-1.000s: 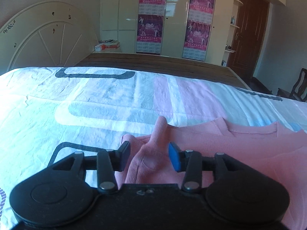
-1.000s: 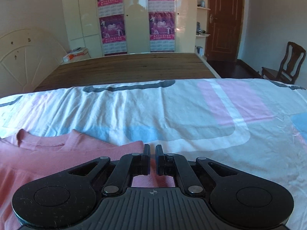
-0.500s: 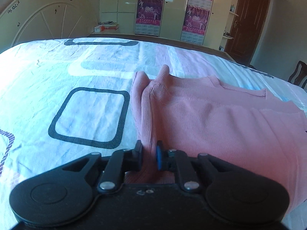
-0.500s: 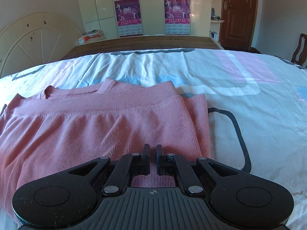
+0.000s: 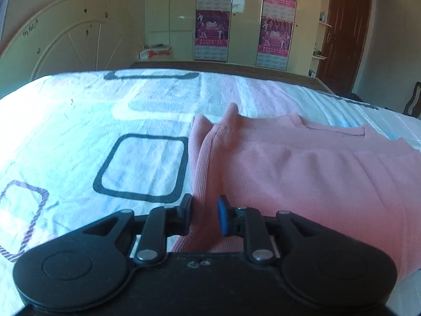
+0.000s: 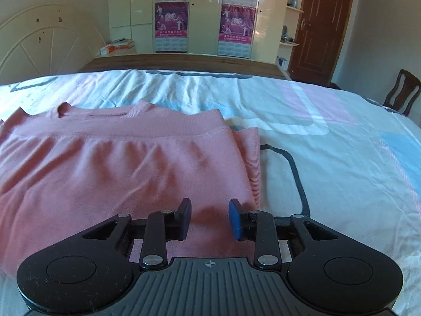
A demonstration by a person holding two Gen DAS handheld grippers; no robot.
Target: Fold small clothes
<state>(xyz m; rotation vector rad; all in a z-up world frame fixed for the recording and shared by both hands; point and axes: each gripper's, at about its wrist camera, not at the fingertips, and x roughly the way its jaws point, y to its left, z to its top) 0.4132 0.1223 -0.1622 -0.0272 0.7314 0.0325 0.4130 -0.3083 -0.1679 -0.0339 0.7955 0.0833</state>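
The patterned white bedsheet [image 5: 79, 137] lies flat and bare left of the folded pink knit sweater [image 5: 302, 179], and equally bare to its right [image 6: 342, 158], leaving open passage on both sides. Only a raised pink fabric peak [image 5: 230, 115] at the sweater's far left corner stands up. Beyond the sheet, the bare wooden bed boards [image 6: 184, 62] are clear up to the cream wardrobe [image 6: 200, 21].

sweater [image 5: 302, 184]: pink ribbed knit, matt | bedsheet [image 5: 79, 131]: creased printed cloth | wardrobe [image 6: 200, 21]: glossy
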